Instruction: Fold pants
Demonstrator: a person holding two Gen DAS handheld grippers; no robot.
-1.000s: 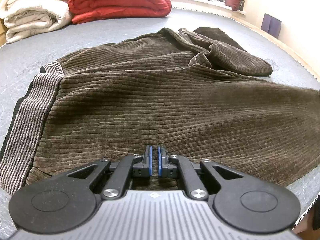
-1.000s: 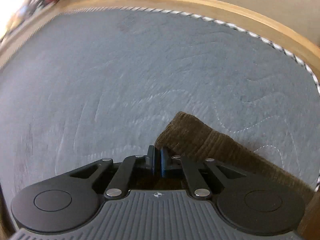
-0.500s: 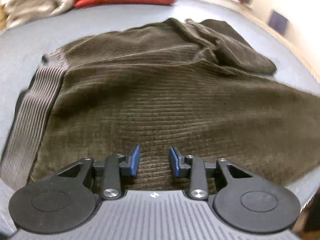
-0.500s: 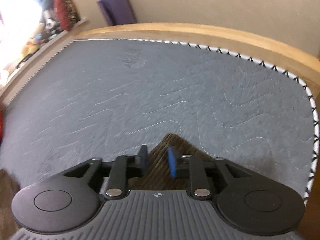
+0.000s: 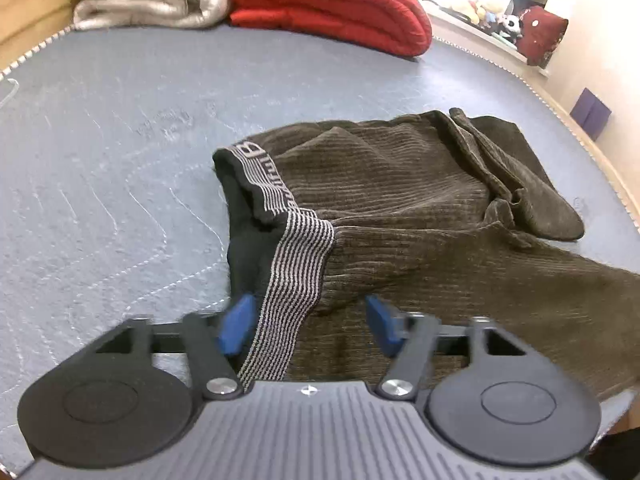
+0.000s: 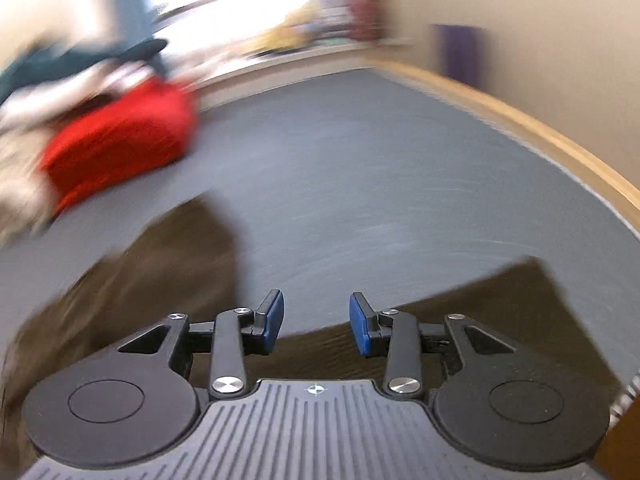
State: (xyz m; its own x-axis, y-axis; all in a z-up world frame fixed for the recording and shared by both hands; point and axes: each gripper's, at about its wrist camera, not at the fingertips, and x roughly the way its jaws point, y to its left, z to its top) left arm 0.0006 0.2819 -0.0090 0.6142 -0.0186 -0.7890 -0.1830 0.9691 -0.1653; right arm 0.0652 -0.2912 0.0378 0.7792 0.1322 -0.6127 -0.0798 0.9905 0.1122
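We judge the fold barely begun: the brown corduroy pants (image 5: pixel 420 216) lie rumpled across the centre of the grey quilted mat (image 5: pixel 100 160), while our left gripper (image 5: pixel 308 320) and right gripper (image 6: pixel 316 322) both gape wide, holding nothing.

Woven lettering runs along the striped waistband (image 5: pixel 267 184) of the pants (image 5: pixel 420 216), at their far left corner. Only a large letter resembling "B" at the far end can be made out; the remaining characters are foreshortened and illegible. The right wrist view is blurred and shows no readable text.
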